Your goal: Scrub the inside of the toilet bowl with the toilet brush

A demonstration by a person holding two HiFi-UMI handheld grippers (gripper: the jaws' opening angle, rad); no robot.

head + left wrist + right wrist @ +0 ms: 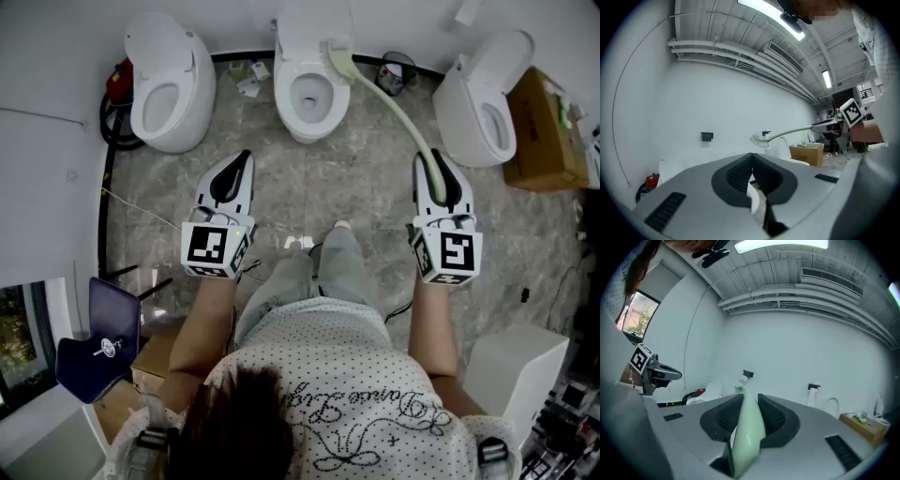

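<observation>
Claws pointed level: right claw (437, 161) clamped pale-green long-handled toilet brush (394, 101) reaching toward middle white ceramic toilet (309, 128); left claw (241, 159) closed, empty; grey marbled floor (309, 197).

Your left tool (752, 158) fills the bottom of the view, its jaws closed together with nothing between them. Beyond it the toilet brush (761, 138) hangs roughly level before the white wall (717, 93), its handle running right to your right tool (825, 125), above a cardboard box (806, 152)
</observation>
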